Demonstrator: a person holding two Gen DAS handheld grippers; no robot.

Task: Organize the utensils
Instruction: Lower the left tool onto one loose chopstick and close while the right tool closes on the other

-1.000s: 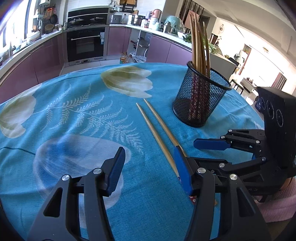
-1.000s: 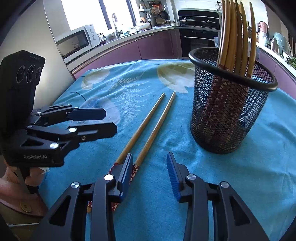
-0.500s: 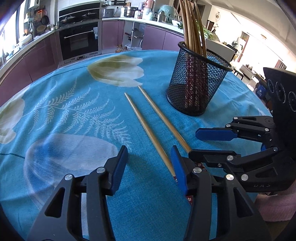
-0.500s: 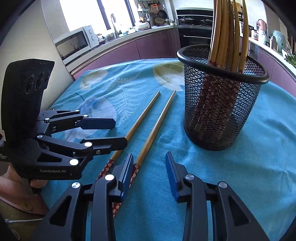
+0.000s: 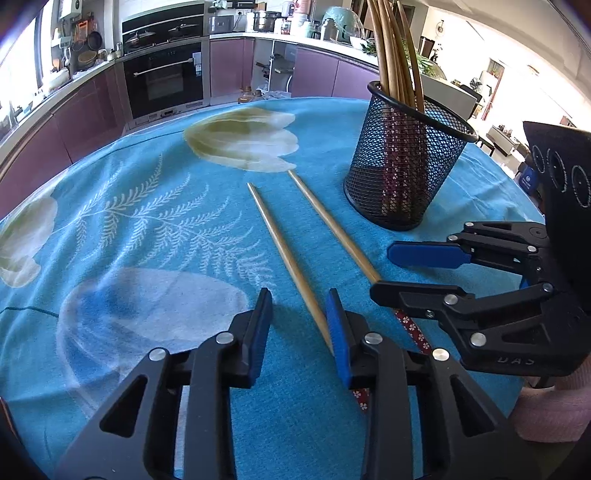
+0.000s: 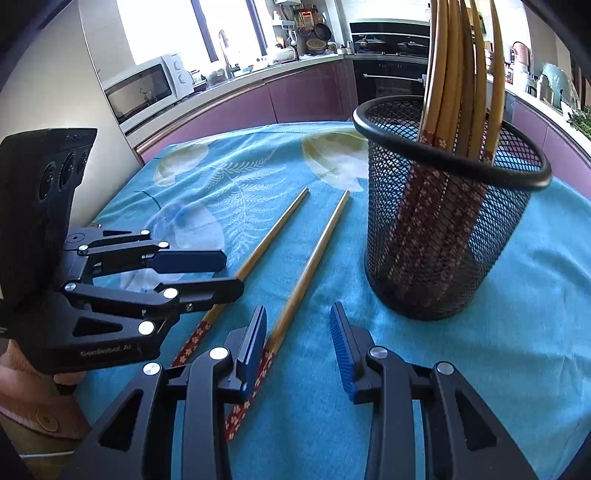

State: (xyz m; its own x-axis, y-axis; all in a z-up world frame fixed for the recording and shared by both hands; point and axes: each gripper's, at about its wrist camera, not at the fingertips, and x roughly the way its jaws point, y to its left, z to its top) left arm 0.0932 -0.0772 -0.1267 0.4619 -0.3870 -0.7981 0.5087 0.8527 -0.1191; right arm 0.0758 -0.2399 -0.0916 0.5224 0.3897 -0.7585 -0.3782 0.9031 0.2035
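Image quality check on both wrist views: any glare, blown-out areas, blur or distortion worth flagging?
Left wrist view: strong fisheye bending of the counters, dark vignette in the corners, room at upper right blown out, table cloth sharp. Right wrist view: window overexposed, chopsticks in the mesh holder bowed by the lens, two loose chopsticks crisp, no motion blur.
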